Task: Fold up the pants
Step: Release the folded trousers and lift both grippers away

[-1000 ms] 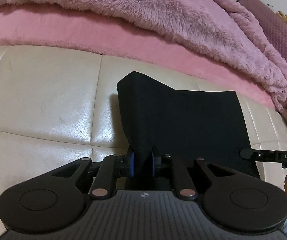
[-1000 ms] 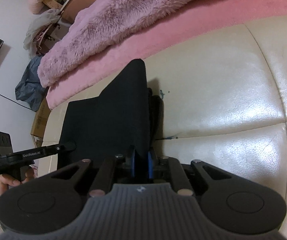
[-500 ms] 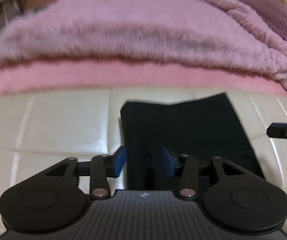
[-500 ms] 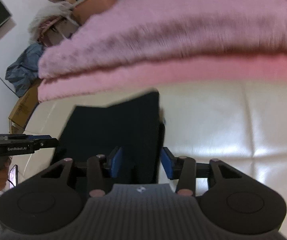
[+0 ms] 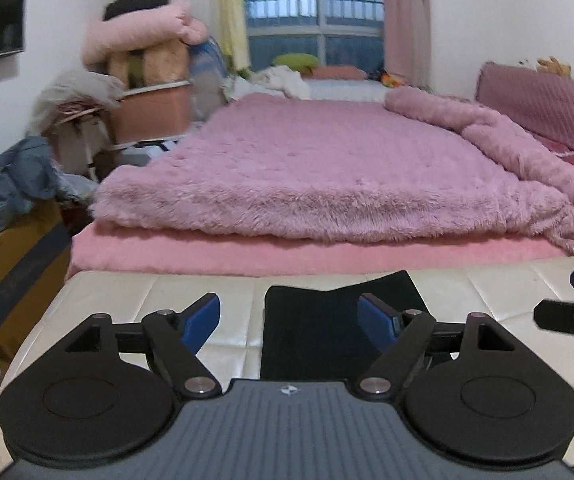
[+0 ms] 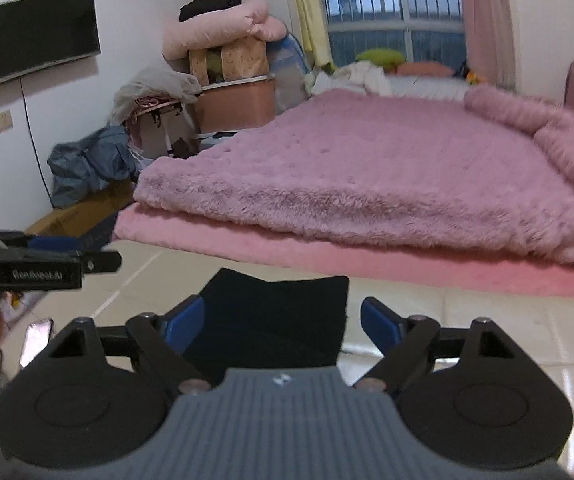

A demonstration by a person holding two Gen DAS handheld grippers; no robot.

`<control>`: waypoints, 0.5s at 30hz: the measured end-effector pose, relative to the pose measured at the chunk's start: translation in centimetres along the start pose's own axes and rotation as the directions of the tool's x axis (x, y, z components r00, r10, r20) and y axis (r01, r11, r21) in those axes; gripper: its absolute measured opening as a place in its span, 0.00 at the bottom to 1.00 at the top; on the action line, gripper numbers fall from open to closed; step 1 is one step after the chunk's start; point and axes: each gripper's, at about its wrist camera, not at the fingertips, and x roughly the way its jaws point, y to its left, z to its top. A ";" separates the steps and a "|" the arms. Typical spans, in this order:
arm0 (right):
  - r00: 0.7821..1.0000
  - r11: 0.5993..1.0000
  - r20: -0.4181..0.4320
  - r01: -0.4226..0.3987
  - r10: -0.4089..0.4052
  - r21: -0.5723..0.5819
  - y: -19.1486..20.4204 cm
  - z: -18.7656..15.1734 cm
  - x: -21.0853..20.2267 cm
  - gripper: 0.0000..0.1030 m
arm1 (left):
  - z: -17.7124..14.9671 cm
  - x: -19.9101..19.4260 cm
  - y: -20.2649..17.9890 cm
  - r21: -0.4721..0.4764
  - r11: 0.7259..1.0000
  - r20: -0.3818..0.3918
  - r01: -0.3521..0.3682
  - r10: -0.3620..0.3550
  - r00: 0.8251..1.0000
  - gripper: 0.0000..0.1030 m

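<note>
pants (image 5: 323,328): black, folded flat on the cream padded surface (image 5: 127,304)
left gripper (image 5: 289,322): jaws opening, blue pads clear of the cloth
blanket (image 5: 327,176): pink, fluffy, behind
right gripper (image 5: 567,312): at right edge

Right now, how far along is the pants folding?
Done: the black pants lie folded in a compact rectangle on the cream bench. In hand: nothing; the left tool and right tool are opening, empty. Left: perhaps one more fold or smoothing.

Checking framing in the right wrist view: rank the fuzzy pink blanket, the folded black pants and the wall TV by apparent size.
1. fuzzy pink blanket
2. folded black pants, nearer the camera
3. wall TV, far off
</note>
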 end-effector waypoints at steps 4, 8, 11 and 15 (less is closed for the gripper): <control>0.998 0.998 0.011 0.063 -0.062 -0.026 2.2 -2.9 -2.3 0.80 | -2.7 -1.3 -1.2 -0.001 0.998 -0.018 -0.056 0.056 0.998 0.91; 0.997 0.997 -0.017 0.074 -0.075 -0.023 3.4 -5.8 -3.0 0.79 | -5.3 -1.3 -1.8 -0.008 1.000 -0.094 -0.022 0.022 0.995 0.91; 0.995 0.997 -0.073 0.070 -0.072 -0.028 3.9 -8.0 -2.8 0.79 | -6.8 -1.0 -2.3 0.010 1.000 -0.133 -0.021 0.022 0.991 0.91; 0.991 0.997 -0.108 0.082 -0.082 -0.009 3.9 -10.2 -2.5 0.79 | -7.8 -1.4 -2.9 0.015 1.000 -0.155 -0.005 0.007 0.988 0.91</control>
